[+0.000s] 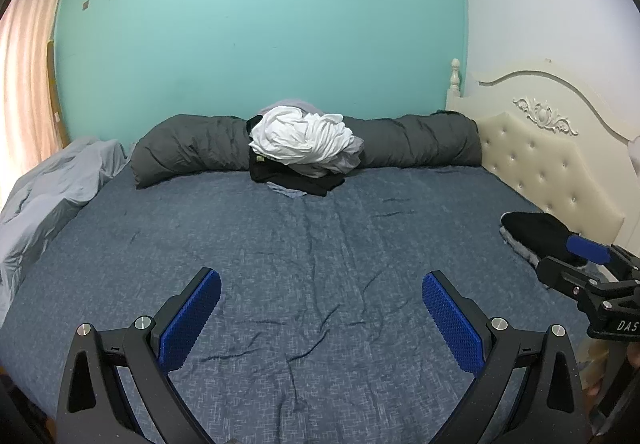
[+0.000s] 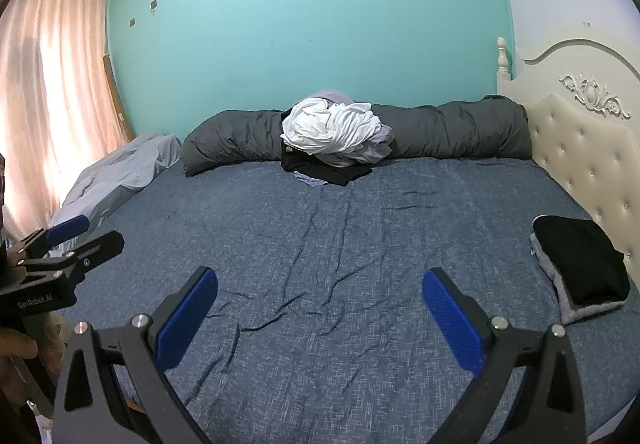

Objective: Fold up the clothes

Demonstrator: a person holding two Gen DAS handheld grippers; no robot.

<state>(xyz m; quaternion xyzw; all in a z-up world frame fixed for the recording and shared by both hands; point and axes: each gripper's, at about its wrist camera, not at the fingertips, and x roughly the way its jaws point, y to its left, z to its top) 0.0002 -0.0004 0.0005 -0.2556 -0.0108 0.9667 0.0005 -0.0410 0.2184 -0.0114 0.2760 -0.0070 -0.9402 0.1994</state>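
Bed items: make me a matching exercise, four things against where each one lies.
Things:
1. white garment
2. folded black garment
3. dark grey duvet roll
4. light grey sheet

Places:
A. along the green wall
B. near the headboard
C. atop the unfolded pile
D. bunched by the curtain

Pairs: 1-C, 2-B, 3-A, 4-D

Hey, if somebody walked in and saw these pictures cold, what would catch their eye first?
Probably the crumpled white garment topping a heap of unfolded clothes at the far edge of the blue bed, against a rolled grey duvet and a turquoise wall. Next, the small folded stack, black on top of grey, by the cream tufted headboard on the right. In front, the left gripper and right gripper hang open and empty above the sheet.
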